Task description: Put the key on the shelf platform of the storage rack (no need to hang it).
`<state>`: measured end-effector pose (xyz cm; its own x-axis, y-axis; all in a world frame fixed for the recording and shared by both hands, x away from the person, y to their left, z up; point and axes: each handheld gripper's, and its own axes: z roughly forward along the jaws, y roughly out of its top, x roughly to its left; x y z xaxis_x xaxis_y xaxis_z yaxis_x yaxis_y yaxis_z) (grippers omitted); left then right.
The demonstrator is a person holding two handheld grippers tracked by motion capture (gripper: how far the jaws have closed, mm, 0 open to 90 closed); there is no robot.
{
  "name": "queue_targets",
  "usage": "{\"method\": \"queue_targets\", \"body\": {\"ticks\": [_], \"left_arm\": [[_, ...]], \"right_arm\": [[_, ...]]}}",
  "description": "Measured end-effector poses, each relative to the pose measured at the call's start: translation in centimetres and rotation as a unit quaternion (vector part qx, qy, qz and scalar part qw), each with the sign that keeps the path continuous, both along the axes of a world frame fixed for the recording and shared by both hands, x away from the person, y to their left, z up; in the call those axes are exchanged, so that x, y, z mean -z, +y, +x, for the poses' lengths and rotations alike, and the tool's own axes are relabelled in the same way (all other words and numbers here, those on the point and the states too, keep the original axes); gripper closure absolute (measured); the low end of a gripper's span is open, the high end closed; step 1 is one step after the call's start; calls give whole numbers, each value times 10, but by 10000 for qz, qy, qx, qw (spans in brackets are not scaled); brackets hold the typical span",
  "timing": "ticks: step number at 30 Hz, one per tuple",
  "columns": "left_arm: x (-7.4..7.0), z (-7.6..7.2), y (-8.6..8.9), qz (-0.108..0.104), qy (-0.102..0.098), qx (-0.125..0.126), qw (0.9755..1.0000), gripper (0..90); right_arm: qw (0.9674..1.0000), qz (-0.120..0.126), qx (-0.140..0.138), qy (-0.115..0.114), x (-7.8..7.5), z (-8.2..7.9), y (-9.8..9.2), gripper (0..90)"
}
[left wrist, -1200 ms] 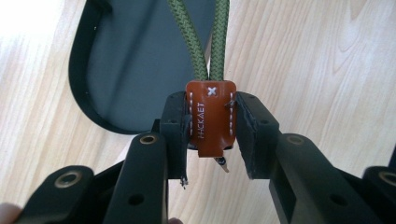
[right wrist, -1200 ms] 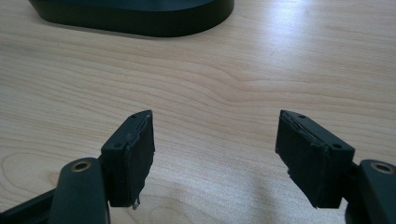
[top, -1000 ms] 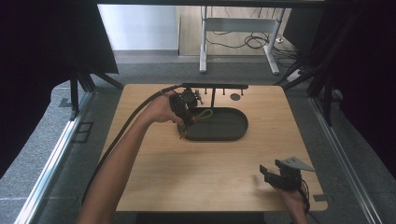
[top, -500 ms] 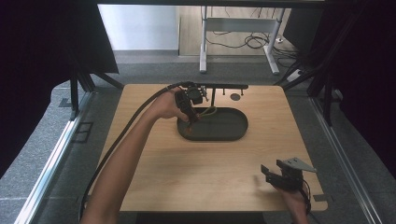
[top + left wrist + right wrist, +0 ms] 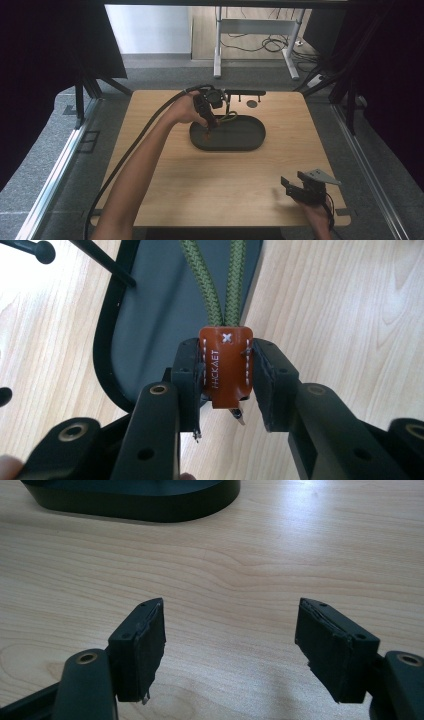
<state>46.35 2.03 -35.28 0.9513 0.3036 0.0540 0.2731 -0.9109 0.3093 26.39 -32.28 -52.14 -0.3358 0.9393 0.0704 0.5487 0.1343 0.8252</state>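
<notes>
The left gripper [image 5: 226, 385], centre frame, clamps a brown leather tab [image 5: 225, 371] on a green cord [image 5: 216, 285] above the dark tray [image 5: 250, 137]. The right gripper [image 5: 230, 650], lower right, stands wide open over bare table [image 5: 240, 575].

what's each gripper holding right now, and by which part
The left gripper is shut on the brown leather tab of a green cord loop, pads on the tab's two sides. The right gripper is open, holding nothing.

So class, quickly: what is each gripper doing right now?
Left gripper: shut on the brown leather tab of the green cord, over the dark tray.
Right gripper: open, holding nothing, above the wooden table.
</notes>
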Motion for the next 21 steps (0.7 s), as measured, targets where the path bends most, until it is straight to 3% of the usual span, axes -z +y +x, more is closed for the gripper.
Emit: {"method": "queue_targets", "body": {"ticks": [13, 21], "left_arm": [[8, 15, -9, 93, 12, 38, 9999, 664], [16, 26, -11, 127, 36, -61, 9999, 664]], "right_arm": [[10000, -24, 13, 47, 3, 1, 0, 290], [10000, -3, 39, 53, 3, 1, -2, 291]]}}
